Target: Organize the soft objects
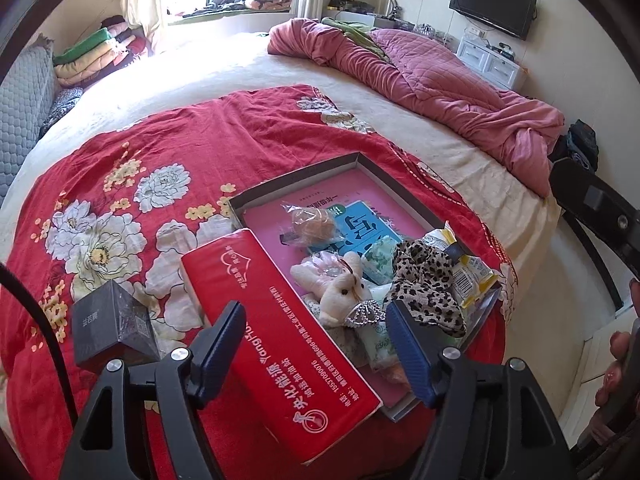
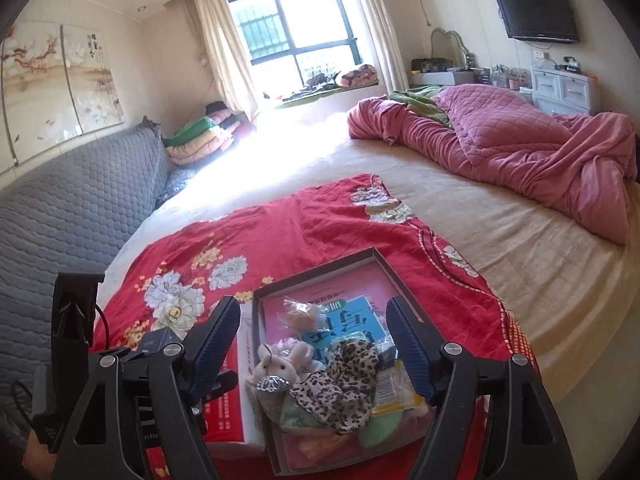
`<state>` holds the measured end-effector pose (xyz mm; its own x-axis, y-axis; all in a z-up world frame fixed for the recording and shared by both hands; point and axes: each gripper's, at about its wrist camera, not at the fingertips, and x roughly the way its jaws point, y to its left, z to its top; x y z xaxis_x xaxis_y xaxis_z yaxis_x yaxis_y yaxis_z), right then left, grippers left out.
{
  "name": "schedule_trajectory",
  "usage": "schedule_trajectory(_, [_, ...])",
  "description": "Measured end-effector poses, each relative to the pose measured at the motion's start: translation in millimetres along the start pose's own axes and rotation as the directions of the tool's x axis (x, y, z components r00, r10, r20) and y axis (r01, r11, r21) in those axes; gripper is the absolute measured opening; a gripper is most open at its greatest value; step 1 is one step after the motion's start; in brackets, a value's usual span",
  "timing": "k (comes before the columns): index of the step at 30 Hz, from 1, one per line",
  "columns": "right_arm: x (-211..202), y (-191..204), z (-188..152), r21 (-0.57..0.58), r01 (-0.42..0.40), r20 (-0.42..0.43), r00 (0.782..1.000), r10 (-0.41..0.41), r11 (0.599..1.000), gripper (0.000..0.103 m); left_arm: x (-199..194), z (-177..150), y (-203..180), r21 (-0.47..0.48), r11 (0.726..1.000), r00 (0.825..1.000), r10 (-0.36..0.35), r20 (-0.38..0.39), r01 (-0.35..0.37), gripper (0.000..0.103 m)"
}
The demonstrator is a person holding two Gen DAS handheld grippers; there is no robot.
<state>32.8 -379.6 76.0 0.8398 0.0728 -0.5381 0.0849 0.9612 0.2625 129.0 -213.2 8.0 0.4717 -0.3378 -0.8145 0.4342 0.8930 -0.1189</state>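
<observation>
Hovering above the tray (image 2: 320, 268) on the bed, both tools, left tool (image 1: 316, 342) and right tool (image 2: 312, 344), hang spread and empty. The plush rabbit (image 2: 280, 372) and leopard cloth (image 2: 340, 384) lie inside; next probably calls for lowering onto one.

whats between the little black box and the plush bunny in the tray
The red tissue pack lies between them, beside the tray's left wall: black box on its left, plush bunny on its right inside the tray. The left wrist view shows this best.
</observation>
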Motion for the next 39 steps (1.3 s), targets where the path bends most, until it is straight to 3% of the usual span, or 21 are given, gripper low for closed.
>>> schedule_trajectory(18, [-72,59,32,-0.025,0.037,0.183,0.983,-0.032,0.999,0.078,-87,-1,23,0.007,1.000,0.988,0.021,0.150,-0.022,0.086])
schedule_trajectory(26, [-112,98,21,0.000,-0.027,0.265,0.964,0.026,1.000,0.078,-126,-15,39,-0.005,0.996,0.974,0.083,0.210,-0.084,0.090])
schedule_trajectory(33, [-123,116,5,0.009,-0.004,0.277,0.961,0.002,1.000,0.079,-146,-33,52,-0.021,0.994,0.965,0.108,0.239,-0.106,0.090])
schedule_trajectory(39, [-104,108,-34,0.017,0.111,0.145,0.983,-0.112,0.994,0.079,-132,-58,52,-0.043,0.993,0.971,0.115,0.208,-0.109,0.090])
